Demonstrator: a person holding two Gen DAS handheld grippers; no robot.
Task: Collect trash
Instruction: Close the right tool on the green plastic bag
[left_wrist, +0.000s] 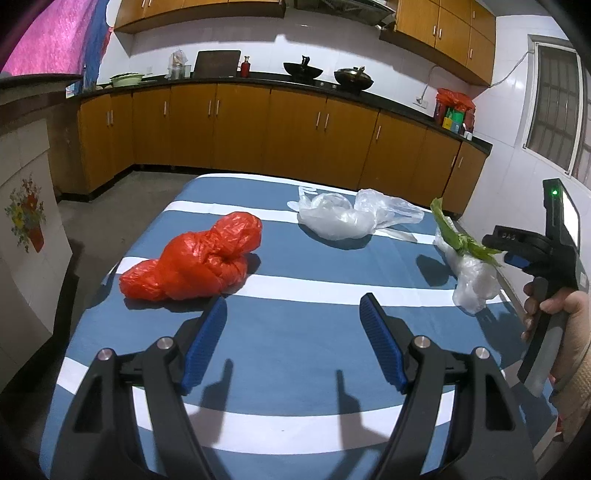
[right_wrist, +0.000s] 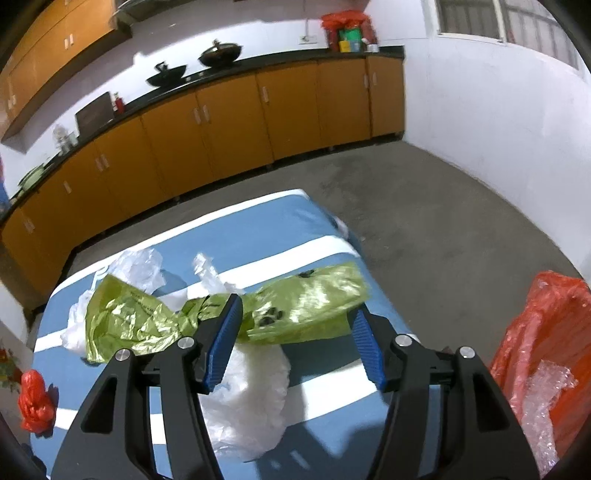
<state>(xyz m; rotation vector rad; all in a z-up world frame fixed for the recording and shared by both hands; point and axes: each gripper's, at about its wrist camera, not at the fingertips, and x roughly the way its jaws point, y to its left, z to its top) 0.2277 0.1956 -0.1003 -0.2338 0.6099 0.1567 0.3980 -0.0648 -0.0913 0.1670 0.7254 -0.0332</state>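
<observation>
Left wrist view takes in a table (left_wrist: 295, 258) covered in blue and white stripes, standing in a kitchen with orange cabinets (left_wrist: 258, 125) along the far wall. Three pieces of trash lie on the table. The largest, a red plastic bag (left_wrist: 195, 258), is knotted into a bundle at the left side; its contents cannot be seen. A clear plastic bag (left_wrist: 343, 216) lies crumpled toward the far edge, well apart from the red one. At the right edge lies a green plastic bag (left_wrist: 458, 236) on a wad of white plastic (left_wrist: 476, 280).

Right wrist view shows a large orange-red bag (right_wrist: 543, 354) standing open beside the table at lower right, with crinkled clear plastic (right_wrist: 546, 398) inside it.

Left tongs (left_wrist: 293, 306) stand wide apart over the table, near the red plastic bag, with nothing between the pads and nothing touched.

Right tongs (right_wrist: 295, 314), held by a hand (left_wrist: 554, 321), stand partly open around the green plastic bag, which passes between the pads over the white plastic. The left pad appears to touch the green film; the right pad stands clear of it, so no firm grip is evident.
</observation>
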